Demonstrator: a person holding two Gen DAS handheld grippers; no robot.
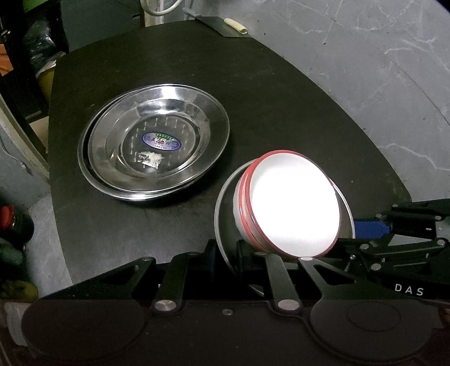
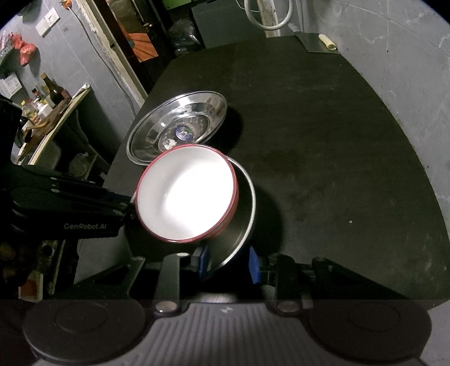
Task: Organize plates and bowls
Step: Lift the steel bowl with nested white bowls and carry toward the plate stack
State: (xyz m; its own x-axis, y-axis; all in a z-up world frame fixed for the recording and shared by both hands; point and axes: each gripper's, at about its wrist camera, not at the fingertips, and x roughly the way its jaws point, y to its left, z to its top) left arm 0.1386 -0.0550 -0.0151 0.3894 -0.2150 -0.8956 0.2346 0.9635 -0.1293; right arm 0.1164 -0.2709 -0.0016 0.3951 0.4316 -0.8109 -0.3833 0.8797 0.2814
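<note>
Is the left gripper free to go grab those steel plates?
Probably not yet: the left gripper is shut on the metal bowl's rim, as is the right gripper. The path to the plates looks clear.

A black table (image 2: 323, 146) with a rounded edge stood against a grey, white-veined wall (image 2: 407, 70), its top dull and scuffed under dim light. At its far end lay a dark board (image 2: 315, 42) with a pale roll (image 2: 327, 41) on it, and a white hose (image 2: 270, 19) looped just behind. Off to the left a cream shelf (image 2: 59, 118) held bottles (image 2: 52, 91), a switch plate (image 2: 47, 21) sat high on the grey wall, and a cable (image 2: 112, 70) ran down from it.
</note>
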